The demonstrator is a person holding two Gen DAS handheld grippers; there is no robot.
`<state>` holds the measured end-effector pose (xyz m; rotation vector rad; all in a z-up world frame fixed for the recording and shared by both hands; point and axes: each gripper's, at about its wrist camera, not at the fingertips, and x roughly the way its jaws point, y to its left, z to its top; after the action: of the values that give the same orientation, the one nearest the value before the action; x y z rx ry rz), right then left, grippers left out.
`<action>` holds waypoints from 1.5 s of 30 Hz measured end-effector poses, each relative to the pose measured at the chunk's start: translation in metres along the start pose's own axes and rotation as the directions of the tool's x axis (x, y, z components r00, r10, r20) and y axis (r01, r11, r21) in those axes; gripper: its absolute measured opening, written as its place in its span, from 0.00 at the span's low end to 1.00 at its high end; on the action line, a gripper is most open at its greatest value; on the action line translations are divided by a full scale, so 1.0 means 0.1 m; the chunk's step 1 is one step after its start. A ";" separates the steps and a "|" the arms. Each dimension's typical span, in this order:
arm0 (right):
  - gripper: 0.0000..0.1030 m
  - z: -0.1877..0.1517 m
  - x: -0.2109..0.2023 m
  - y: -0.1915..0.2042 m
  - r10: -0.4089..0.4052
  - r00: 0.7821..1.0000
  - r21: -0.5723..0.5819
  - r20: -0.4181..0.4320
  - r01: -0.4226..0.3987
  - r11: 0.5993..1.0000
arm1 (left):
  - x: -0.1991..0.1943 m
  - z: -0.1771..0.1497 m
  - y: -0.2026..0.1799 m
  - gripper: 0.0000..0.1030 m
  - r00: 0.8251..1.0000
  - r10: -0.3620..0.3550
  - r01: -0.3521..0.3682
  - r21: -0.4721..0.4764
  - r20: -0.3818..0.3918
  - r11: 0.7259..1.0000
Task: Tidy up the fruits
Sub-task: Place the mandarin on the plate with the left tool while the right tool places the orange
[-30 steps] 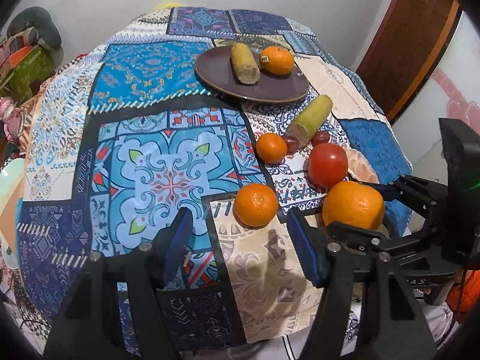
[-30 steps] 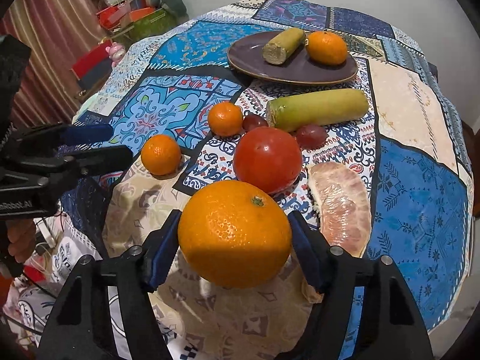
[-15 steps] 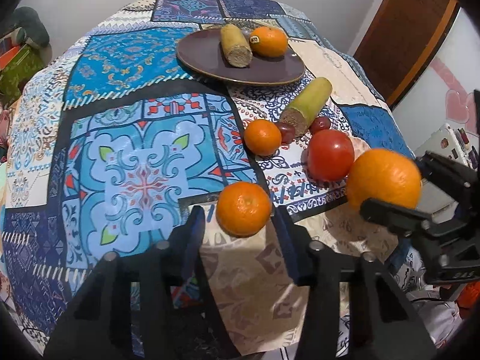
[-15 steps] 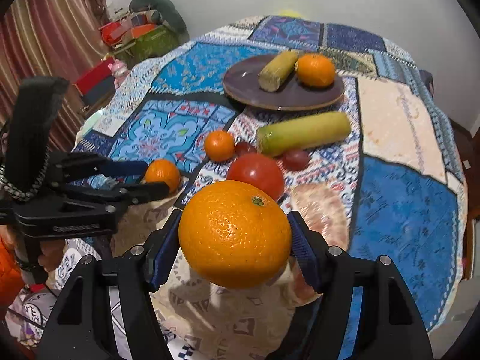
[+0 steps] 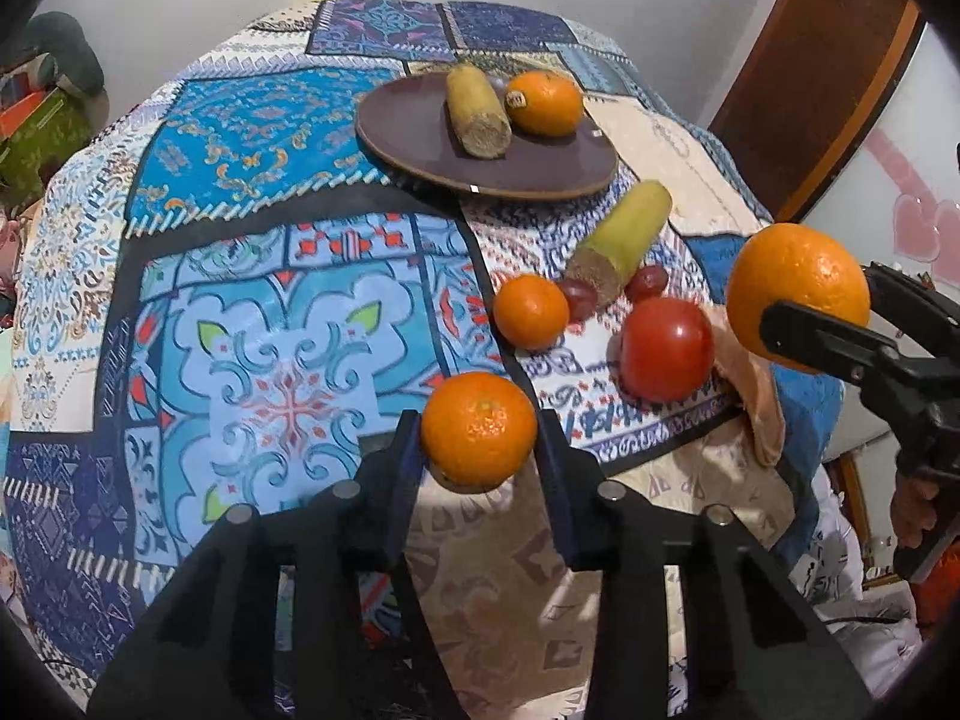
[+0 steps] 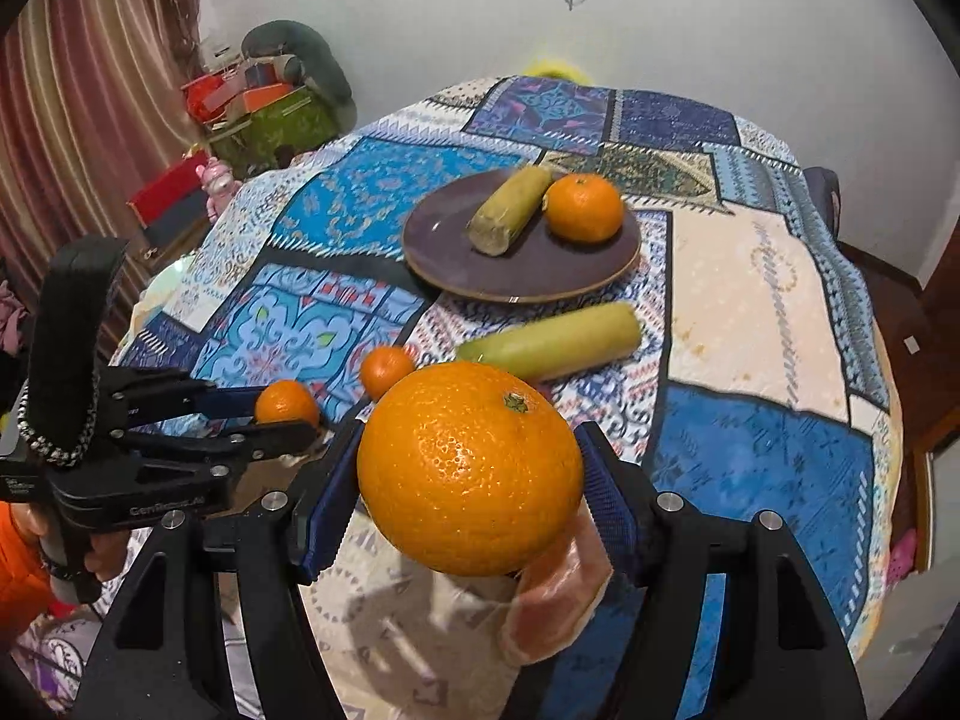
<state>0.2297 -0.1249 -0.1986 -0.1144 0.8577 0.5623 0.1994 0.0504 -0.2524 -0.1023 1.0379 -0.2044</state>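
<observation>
The right gripper (image 6: 468, 474) held the big orange (image 6: 471, 468) up, probably bound for the plate (image 6: 444, 252). The left gripper (image 5: 479, 450) was closing around a small orange (image 5: 479, 429), perhaps touching it.

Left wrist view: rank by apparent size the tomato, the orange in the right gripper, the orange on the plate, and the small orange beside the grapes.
1. Orange in the right gripper, though nearness may inflate it.
2. Tomato.
3. Orange on the plate and small orange beside the grapes: too alike to rank.
</observation>
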 end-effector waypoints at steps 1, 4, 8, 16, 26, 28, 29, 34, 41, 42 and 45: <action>0.64 0.03 0.00 -0.01 -0.005 1.000 -0.001 0.006 0.005 1.000 | -0.03 0.03 0.01 0.36 1.000 0.003 -0.003 -0.002 0.011 1.000; 0.64 0.11 0.00 -0.05 -0.015 1.000 -0.002 0.020 0.015 1.000 | -0.12 0.14 0.04 0.36 0.999 0.010 -0.010 -0.007 0.040 1.000; 0.64 0.25 0.02 -0.09 -0.031 0.999 -0.008 0.042 0.032 0.999 | -0.21 0.30 0.08 0.36 0.997 0.011 -0.010 -0.014 0.079 1.000; 0.64 0.45 0.10 -0.18 -0.051 0.997 -0.001 0.061 0.051 0.999 | -0.31 0.65 0.13 0.36 0.989 0.018 -0.016 -0.018 0.146 1.000; 0.64 0.72 0.32 -0.32 -0.056 0.995 0.018 0.078 0.055 0.998 | -0.20 1.01 0.20 0.36 0.985 0.016 -0.015 -0.007 0.173 1.000; 0.64 0.77 0.39 -0.34 -0.055 0.996 0.018 0.076 0.054 0.998 | -0.14 1.06 0.21 0.36 0.985 0.016 -0.015 -0.005 0.171 1.000; 0.64 0.80 0.44 -0.35 -0.055 0.996 0.016 0.075 0.054 0.998 | -0.10 1.10 0.22 0.36 0.986 0.014 -0.014 -0.005 0.168 1.000; 0.64 0.91 0.64 -0.37 -0.055 0.997 -0.008 0.062 0.056 0.998 | 0.09 1.22 0.26 0.36 0.989 0.017 -0.016 -0.006 0.148 1.000; 0.64 1.02 0.95 -0.36 -0.043 0.999 -0.045 0.021 0.044 0.998 | 0.35 1.34 0.32 0.36 0.993 0.014 -0.013 -0.002 0.118 1.000; 0.64 1.02 0.98 -0.36 -0.041 0.999 -0.051 0.014 0.042 0.998 | 0.38 1.35 0.33 0.36 0.993 0.012 -0.012 -0.003 0.114 1.000; 0.64 1.04 1.10 -0.33 -0.045 0.999 -0.076 -0.007 0.044 0.996 | 0.49 1.40 0.39 0.36 0.995 0.011 -0.010 -0.013 0.102 1.000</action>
<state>0.3749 -0.0737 -0.2166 -0.2047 0.8405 0.5531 0.3492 0.0762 -0.2302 -0.1176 0.9382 -0.1816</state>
